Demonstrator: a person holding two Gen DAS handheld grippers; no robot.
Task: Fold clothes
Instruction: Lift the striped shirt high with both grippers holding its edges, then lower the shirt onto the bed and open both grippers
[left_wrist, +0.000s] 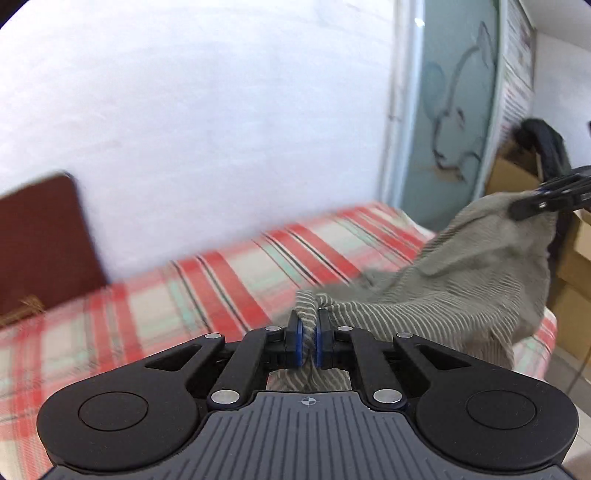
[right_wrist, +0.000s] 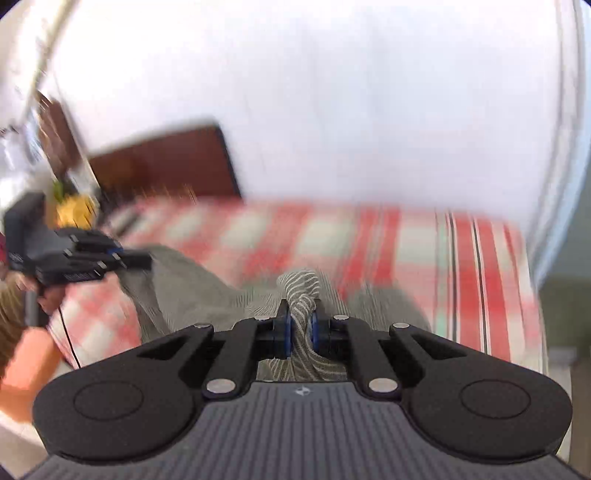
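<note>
A grey garment with thin pale stripes (left_wrist: 461, 280) hangs stretched above a bed between my two grippers. My left gripper (left_wrist: 309, 341) is shut on a bunched edge of it, cloth pinched between the blue pads. In the same view my right gripper (left_wrist: 517, 212) grips the garment's far corner at the right. In the right wrist view my right gripper (right_wrist: 300, 332) is shut on a twisted fold of the garment (right_wrist: 192, 291), and my left gripper (right_wrist: 144, 261) holds the other end at the far left. Both views are motion-blurred.
The bed wears a red, white and green plaid cover (left_wrist: 229, 280). A dark brown headboard (left_wrist: 40, 240) stands at its left end against a white wall. A frosted glass door (left_wrist: 454, 110) and cardboard boxes (left_wrist: 576, 280) lie to the right. A person's hand (right_wrist: 51, 295) holds the left gripper.
</note>
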